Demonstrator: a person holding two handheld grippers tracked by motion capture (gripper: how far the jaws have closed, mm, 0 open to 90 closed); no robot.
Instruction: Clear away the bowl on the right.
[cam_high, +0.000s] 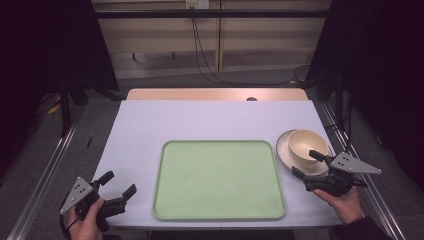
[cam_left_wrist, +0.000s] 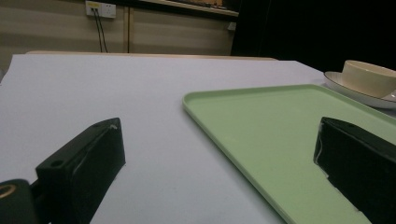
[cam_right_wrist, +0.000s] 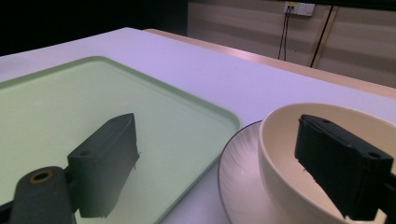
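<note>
A cream bowl (cam_high: 308, 145) stands on a white plate (cam_high: 286, 150) to the right of a pale green tray (cam_high: 218, 180). My right gripper (cam_high: 304, 162) is at the bowl's near side, open. In the right gripper view one jaw of the right gripper (cam_right_wrist: 217, 123) hangs over the bowl's (cam_right_wrist: 280, 154) inside, and the other stands outside it toward the tray (cam_right_wrist: 70, 107). The bowl's wall lies between the jaws and the pads do not press on it. My left gripper (cam_high: 119, 183) rests open at the table's front left, beside the tray's left edge (cam_left_wrist: 280, 121), with nothing between its jaws.
A white sheet (cam_high: 210, 120) covers the table, with a wooden strip (cam_high: 215, 94) along the far edge. Metal rails (cam_high: 47, 170) run along both sides. Cables (cam_high: 210, 70) hang from a wall socket behind the table.
</note>
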